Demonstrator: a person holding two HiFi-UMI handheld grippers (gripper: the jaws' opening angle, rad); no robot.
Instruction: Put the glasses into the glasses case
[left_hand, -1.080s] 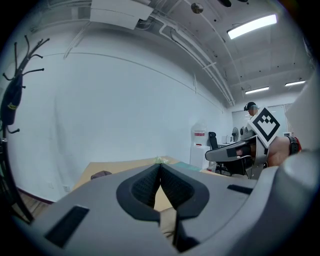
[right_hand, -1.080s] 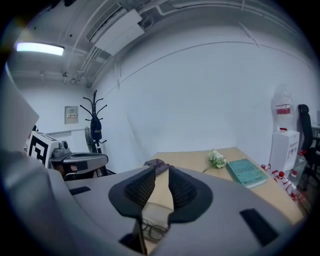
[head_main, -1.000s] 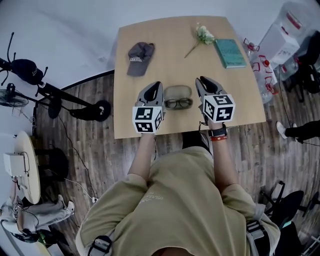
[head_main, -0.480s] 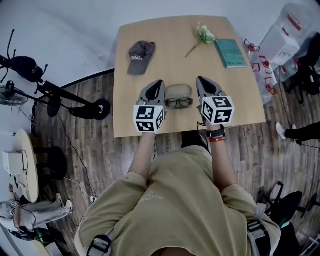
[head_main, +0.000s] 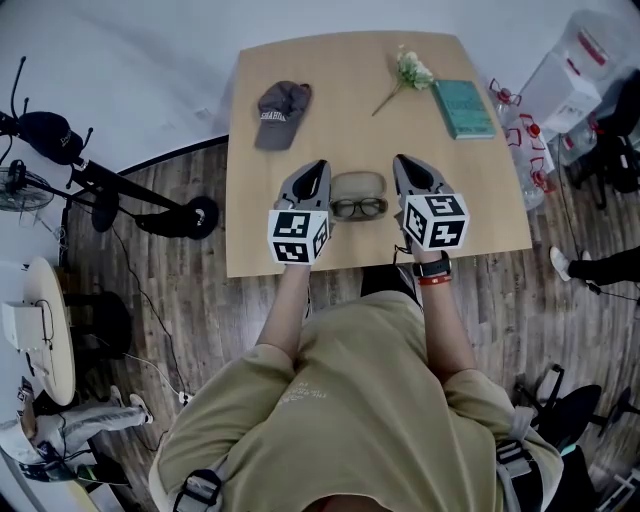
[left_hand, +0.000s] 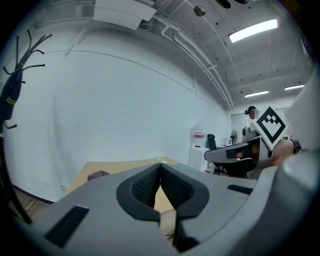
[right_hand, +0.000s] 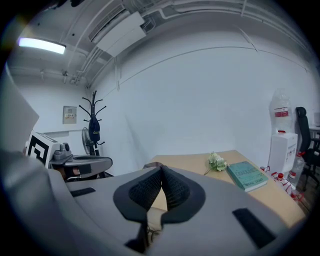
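Note:
Black-framed glasses (head_main: 357, 207) lie on the wooden table (head_main: 340, 60), near its front edge. Just behind them sits the open beige glasses case (head_main: 357, 184). My left gripper (head_main: 319, 165) rests left of the case, and my right gripper (head_main: 399, 159) sits right of it. Both point toward the far side of the table. In the left gripper view the left gripper (left_hand: 160, 165) has its jaws pressed together with nothing between them. The right gripper (right_hand: 161, 169) shows the same in its own view. Neither gripper touches the glasses or the case.
A grey cap (head_main: 280, 110) lies at the table's back left. A pale flower sprig (head_main: 405, 72) and a teal book (head_main: 462, 107) lie at the back right. Water bottles (head_main: 545, 90) stand on the floor to the right, and a black stand (head_main: 110, 190) to the left.
The right gripper's jaws have come together. Both hands stay where they were, and the glasses and case have not moved.

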